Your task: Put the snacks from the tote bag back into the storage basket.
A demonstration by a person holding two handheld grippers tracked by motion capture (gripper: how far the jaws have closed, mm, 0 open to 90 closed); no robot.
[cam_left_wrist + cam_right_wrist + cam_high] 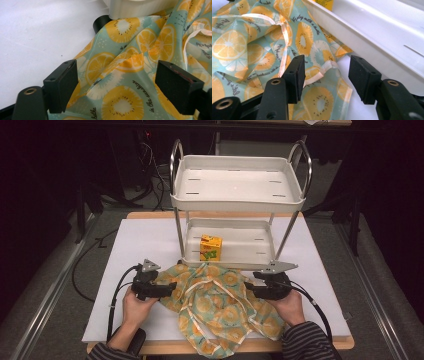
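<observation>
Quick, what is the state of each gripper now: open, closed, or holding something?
Left gripper: open, jaws apart above the fruit-print cloth, holding nothing.
Right gripper: open, jaws on either side of the cloth's edge, not pressing it.

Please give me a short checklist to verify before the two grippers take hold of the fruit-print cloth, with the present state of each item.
1. Left gripper open: ok, jaws stand apart over the cloth.
2. Right gripper open: ok, jaws apart, nothing pinched.
3. Cloth edge between the right jaws: ok, the pale trim lies there.
4. Cloth free of the white cart: not ok, its far edge lies against the cart's lower tray.
5. Yellow carton away from the cloth: ok, it stands in the lower tray.
6. Cloth flat: not ok, it is crumpled.
</observation>
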